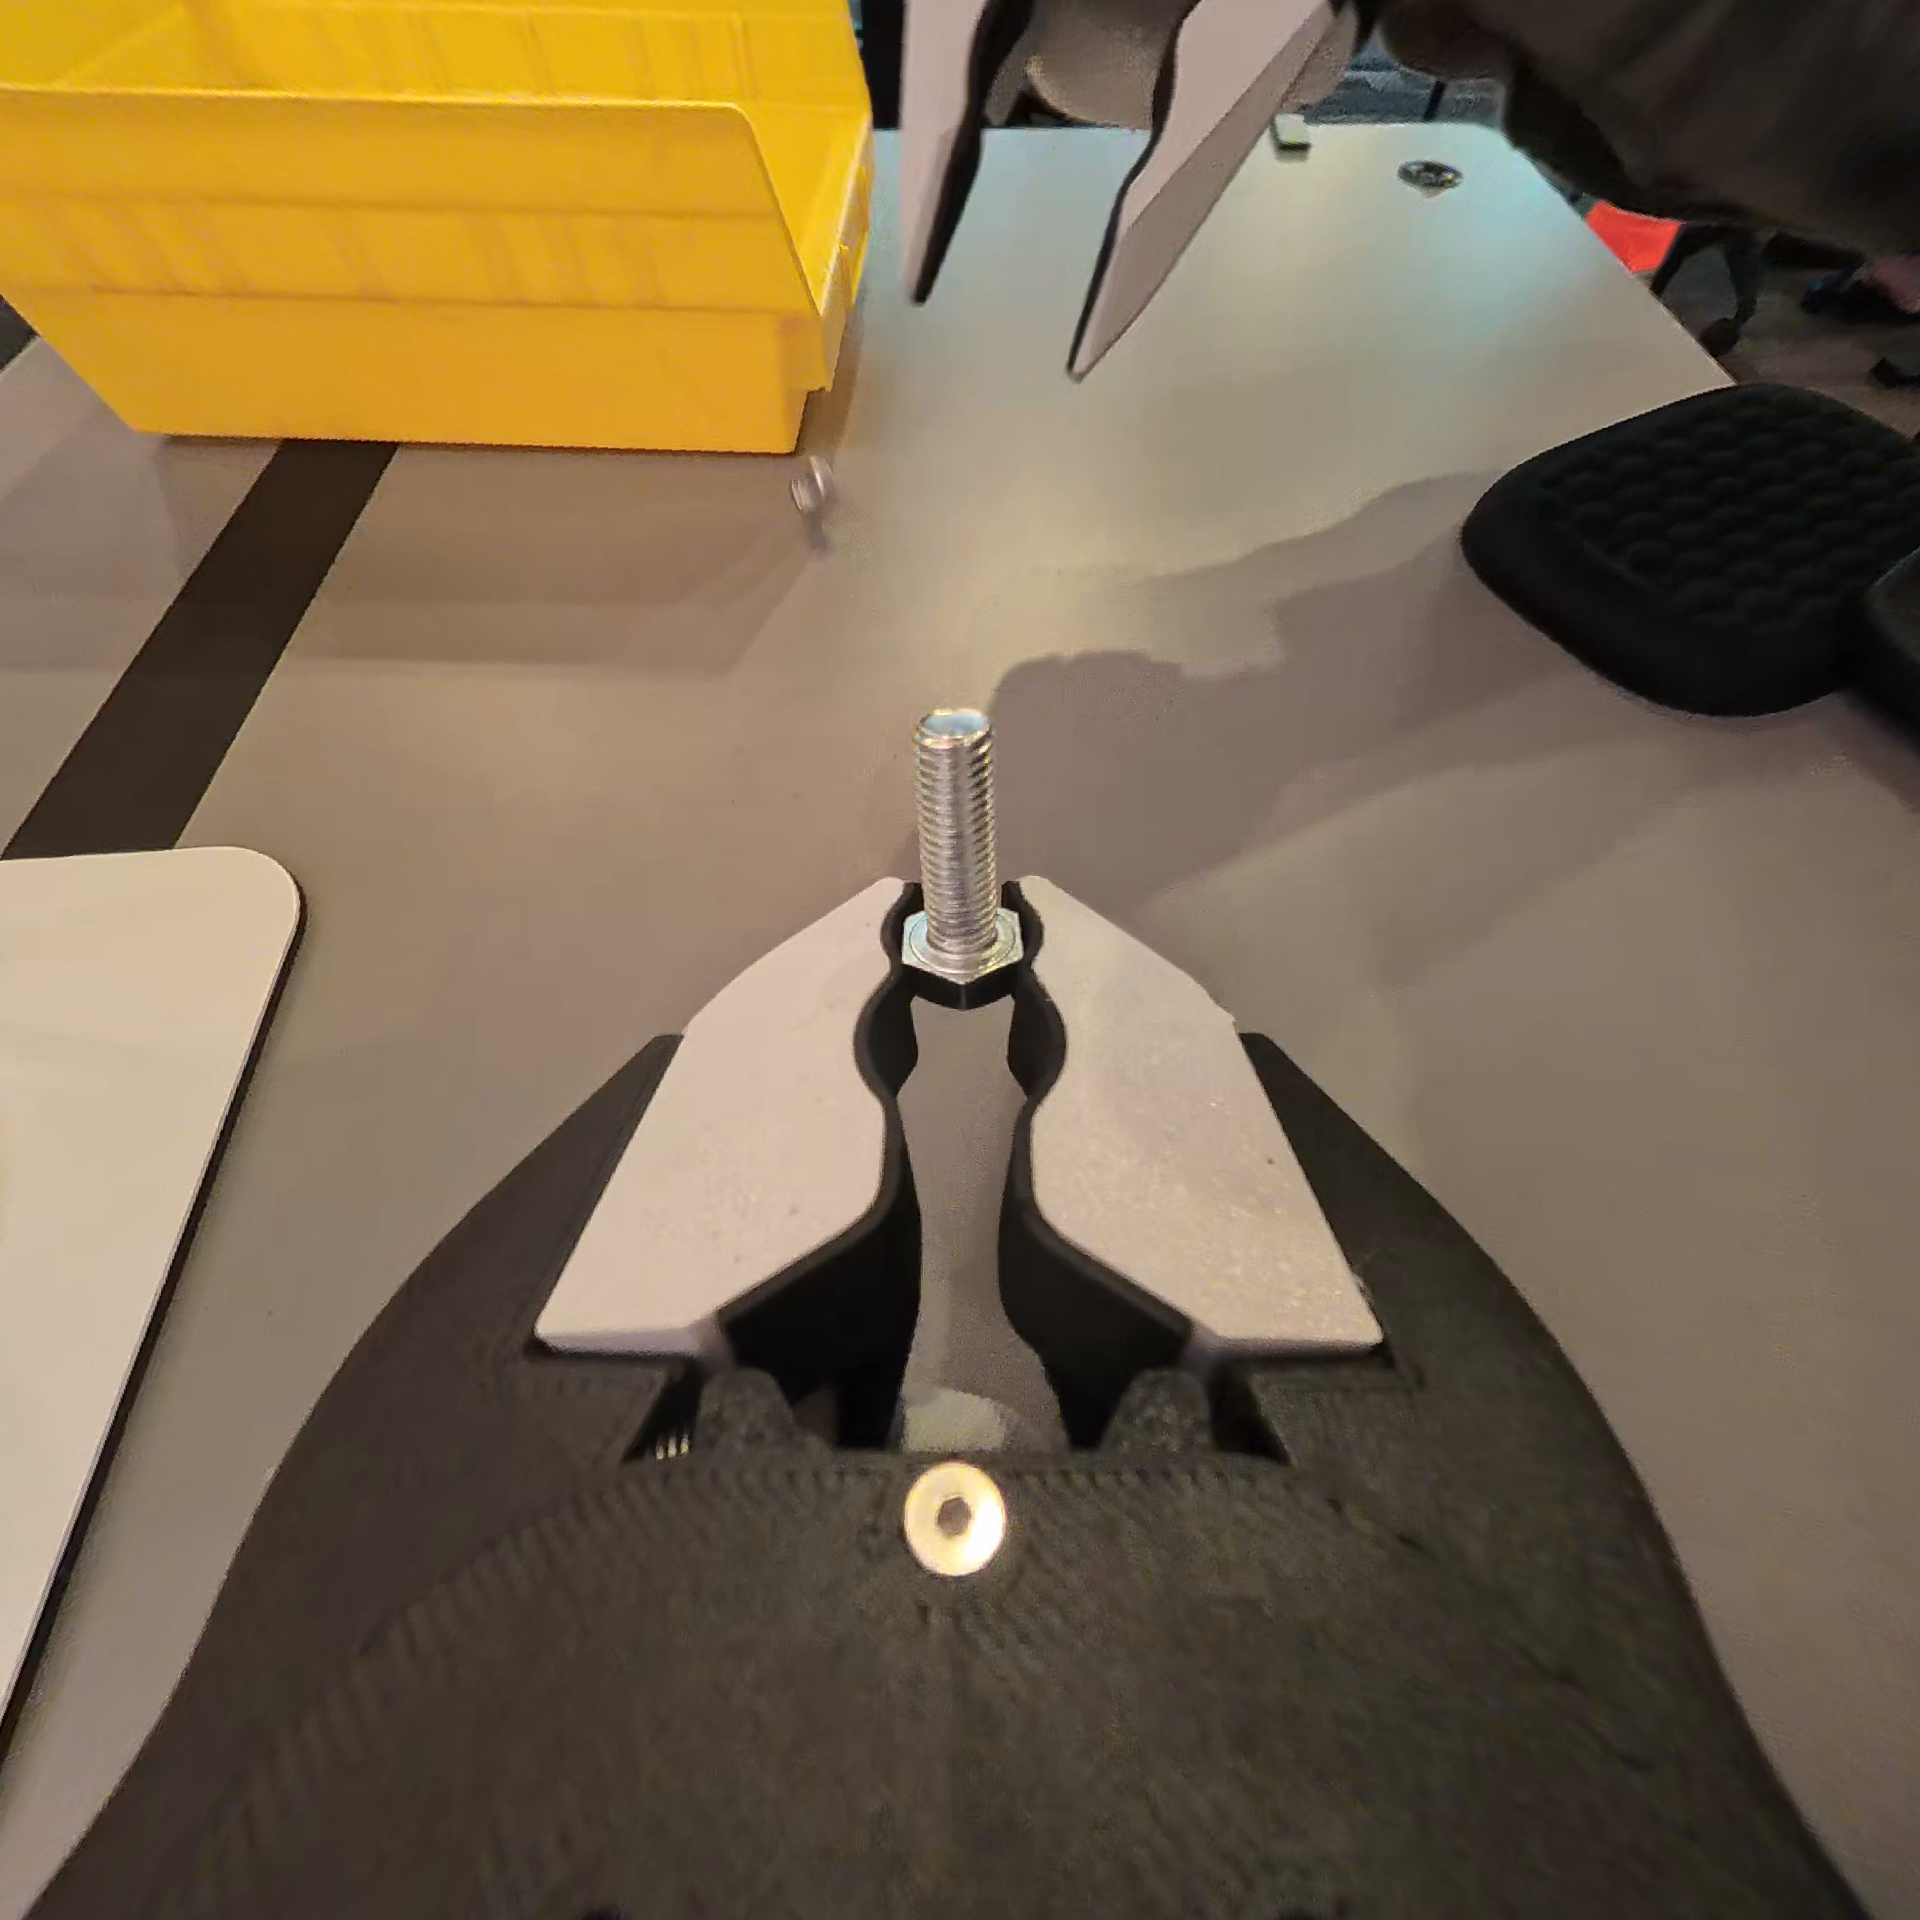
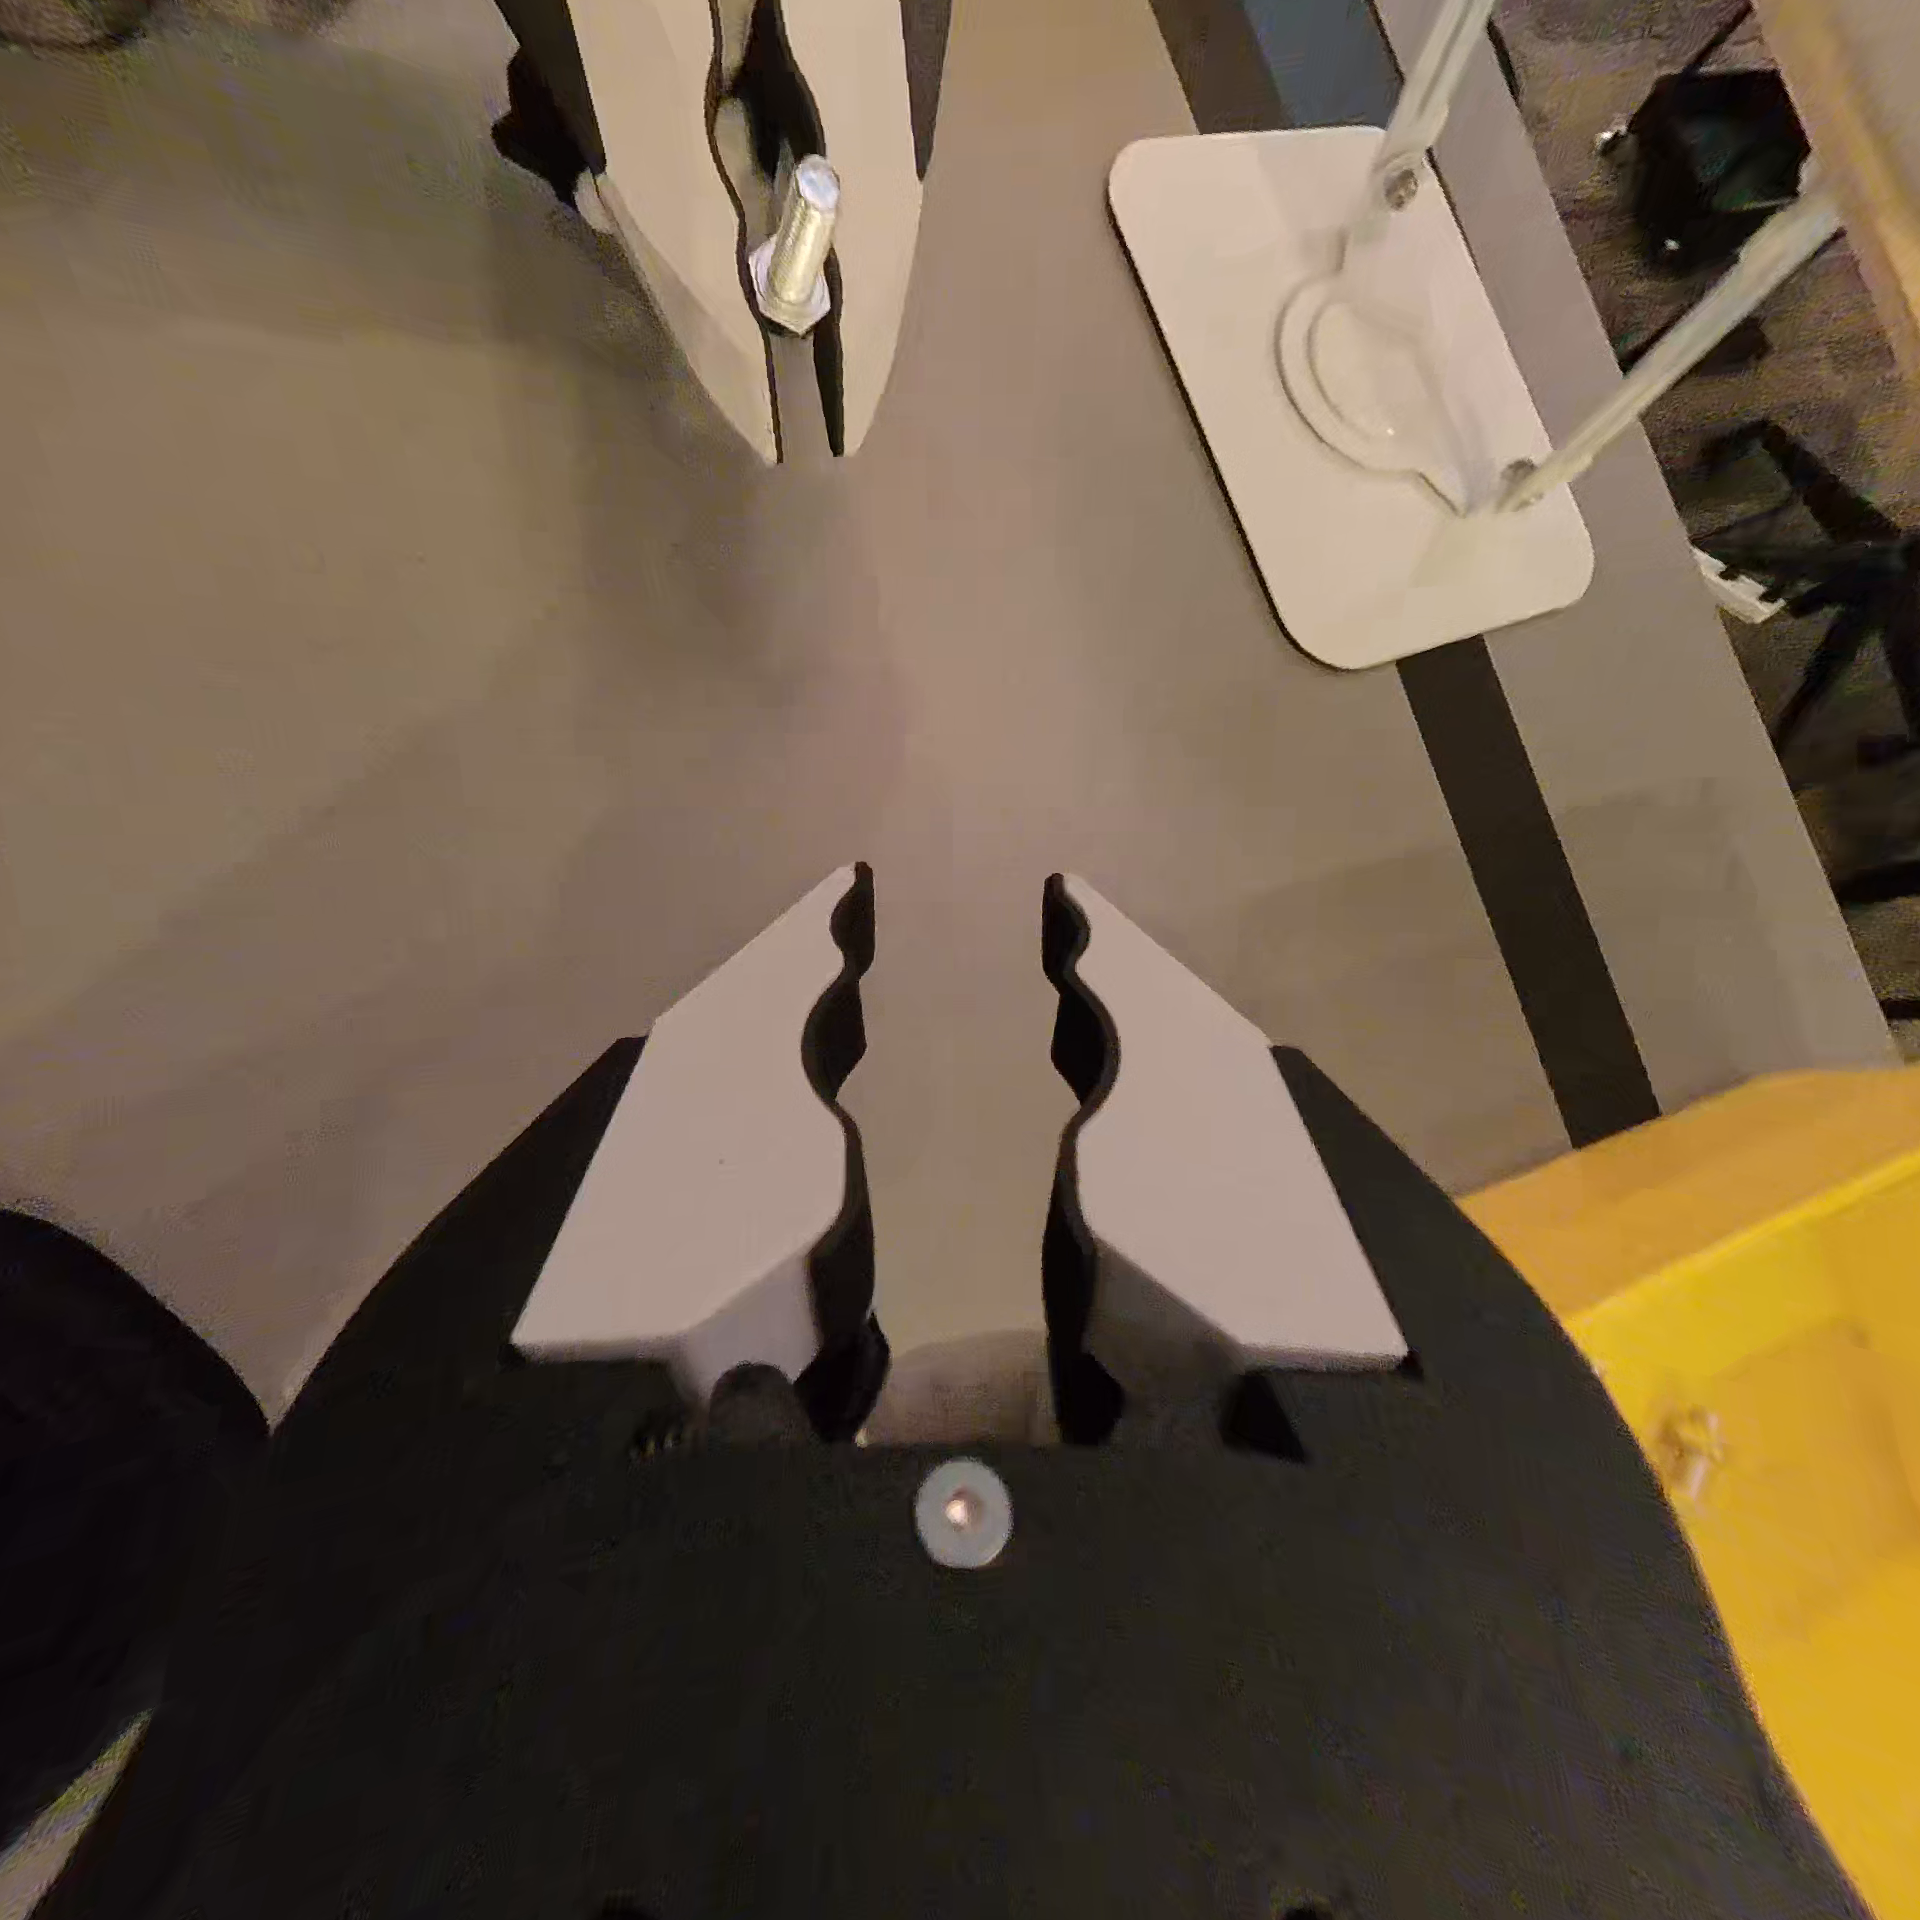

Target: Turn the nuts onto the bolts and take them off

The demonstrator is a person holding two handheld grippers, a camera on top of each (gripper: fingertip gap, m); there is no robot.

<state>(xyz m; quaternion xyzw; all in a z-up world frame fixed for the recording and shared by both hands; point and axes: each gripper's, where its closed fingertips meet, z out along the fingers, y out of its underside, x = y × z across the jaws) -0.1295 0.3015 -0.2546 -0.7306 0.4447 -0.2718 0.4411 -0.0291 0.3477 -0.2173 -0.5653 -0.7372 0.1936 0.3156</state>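
Note:
A silver bolt [image 1: 954, 821] stands upright with its threaded shaft up. My left gripper [image 1: 958, 894] is shut on its hex end, low over the grey table [image 1: 1351, 1039]. No nut shows on the shaft. My right gripper [image 2: 958, 878] is open and empty, hovering above the table and facing the left one. It shows at the top of the left wrist view [image 1: 1000, 332], beyond the bolt. The right wrist view shows the left gripper [image 2: 808, 449] holding the bolt [image 2: 802, 239]. A small metal part [image 1: 810, 488], perhaps a nut, lies by the yellow bin's corner.
A yellow plastic bin [image 1: 416, 260] stands at the far left, also at lower right in the right wrist view [image 2: 1714, 1351]. A white base plate [image 2: 1351, 395] carries a clear stand. A black padded object [image 1: 1704, 551] lies at the right. A dark stripe [image 1: 208, 644] crosses the table. Left tips to right tips: about 12 cm. My right tips are roughly 25 cm from the dark stripe [image 1: 208, 644].

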